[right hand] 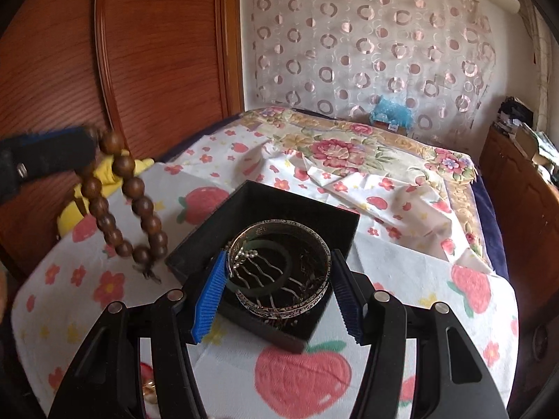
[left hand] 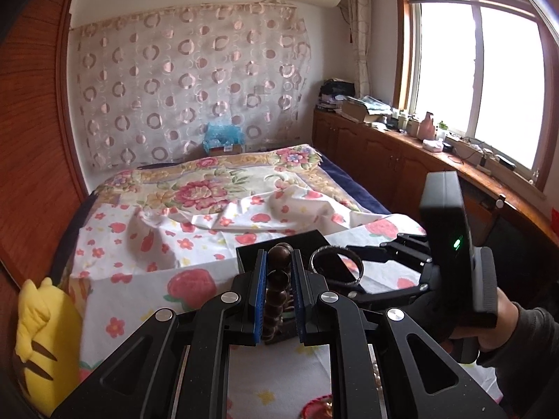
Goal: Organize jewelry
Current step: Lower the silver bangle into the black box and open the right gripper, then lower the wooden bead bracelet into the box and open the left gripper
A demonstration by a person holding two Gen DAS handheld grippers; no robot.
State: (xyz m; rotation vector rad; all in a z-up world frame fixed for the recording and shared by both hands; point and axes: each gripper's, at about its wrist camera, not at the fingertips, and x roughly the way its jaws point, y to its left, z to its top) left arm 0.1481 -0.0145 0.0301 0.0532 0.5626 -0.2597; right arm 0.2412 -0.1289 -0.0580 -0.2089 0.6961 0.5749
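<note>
My left gripper (left hand: 278, 262) is shut on a brown wooden bead bracelet (left hand: 276, 289), which hangs in the air left of the black jewelry box (right hand: 265, 209) in the right wrist view (right hand: 122, 206). My right gripper (right hand: 279, 279) holds a wide silver bangle (right hand: 311, 244) between its blue pads (right hand: 209, 293), over the open box. The bangle also shows in the left wrist view (left hand: 337, 265). Inside the box lie a dark green ring-shaped bangle (right hand: 265, 265) and a pearl hair comb (right hand: 251, 265).
The box sits on a strawberry-print cloth (right hand: 300, 377) over a table at the foot of a floral bed (left hand: 216, 188). A yellow plush toy (left hand: 42, 342) is at the left. A wooden wardrobe (right hand: 157, 52) stands behind. Small gold items (right hand: 148, 384) lie at the near edge.
</note>
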